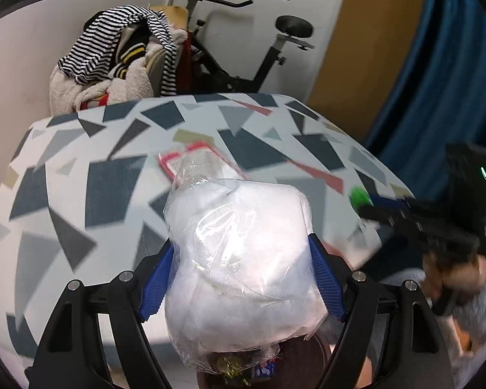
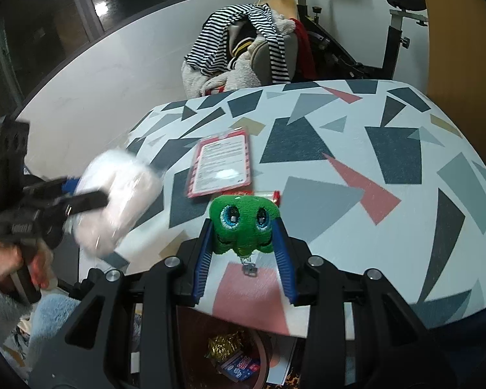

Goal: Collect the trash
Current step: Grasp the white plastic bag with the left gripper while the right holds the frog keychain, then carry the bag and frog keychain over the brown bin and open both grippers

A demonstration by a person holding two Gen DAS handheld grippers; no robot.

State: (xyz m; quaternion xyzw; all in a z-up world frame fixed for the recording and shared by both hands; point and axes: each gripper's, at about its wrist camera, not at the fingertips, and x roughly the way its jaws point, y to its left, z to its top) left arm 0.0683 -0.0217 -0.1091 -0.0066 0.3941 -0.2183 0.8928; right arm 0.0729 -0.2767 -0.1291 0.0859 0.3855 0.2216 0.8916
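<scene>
The table (image 2: 356, 168), round-edged and covered in a patterned cloth of grey, blue and pink shards, filled both views; a chair heaped with striped clothing (image 2: 243, 42) and an exercise bike (image 1: 243, 64) stood behind it, out of play. Below the near table edge sat a dark bin (image 2: 265, 350) already holding a gold wrapper and a small blue packet, presumably set there so litter could be dropped straight off the edge. The left gripper (image 1: 239, 272) was clamped on a clear plastic bag of white fluff (image 1: 243, 253), blue pads pressing its sides, the bag held clear of the table and above the bin's rim, likely for release. A red-bordered card in a plastic sleeve (image 2: 222, 165) lay flat mid-table, not yet collected. The right gripper (image 2: 243, 236) was closed on a small green plush head with blue eyes (image 2: 243, 220), its metal clasp dangling beneath, held just over the near table edge. Whether the plush counted as trash could not be told.
</scene>
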